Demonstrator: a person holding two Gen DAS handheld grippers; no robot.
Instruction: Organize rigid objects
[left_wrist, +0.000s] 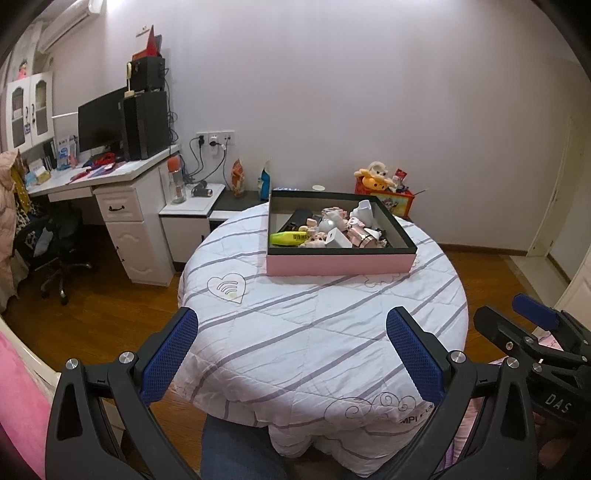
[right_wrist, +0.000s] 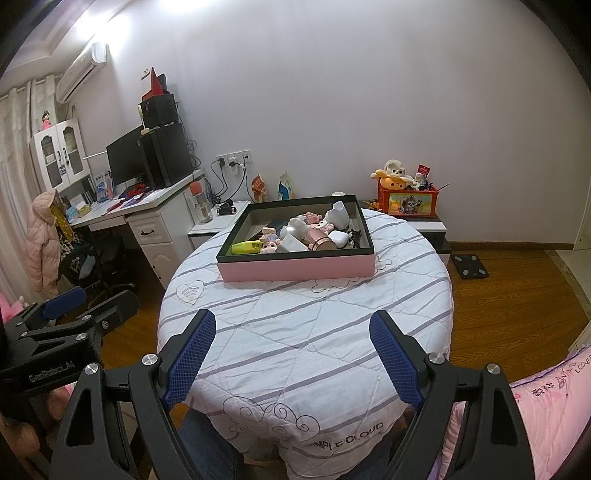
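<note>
Both grippers, left gripper (left_wrist: 291, 354) & right gripper (right_wrist: 291, 360), hang wide open w/ nothing held, near edge of table (left_wrist: 332, 332). Pink tray (right_wrist: 295, 267) sits far side, jumbled w/ hard bits (ceramic-looking white cup (right_wrist: 338, 214) prob fragile). Yellow marker (right_wrist: 245, 246) looks light, slick: pinch mid-barrel.

White desk (right_wrist: 147, 206) along left wall, carrying black monitor (right_wrist: 123, 160) and black computer tower (right_wrist: 164, 155), speakers stacked on top of tower. Pink padded jacket (right_wrist: 40, 240) hangs beside black office chair (right_wrist: 99, 266); air conditioner (right_wrist: 81, 70) high on wall. Red toy bin (right_wrist: 408, 201) with plush toys at far right, black scale (right_wrist: 470, 266) on wood floor (right_wrist: 517, 295).
</note>
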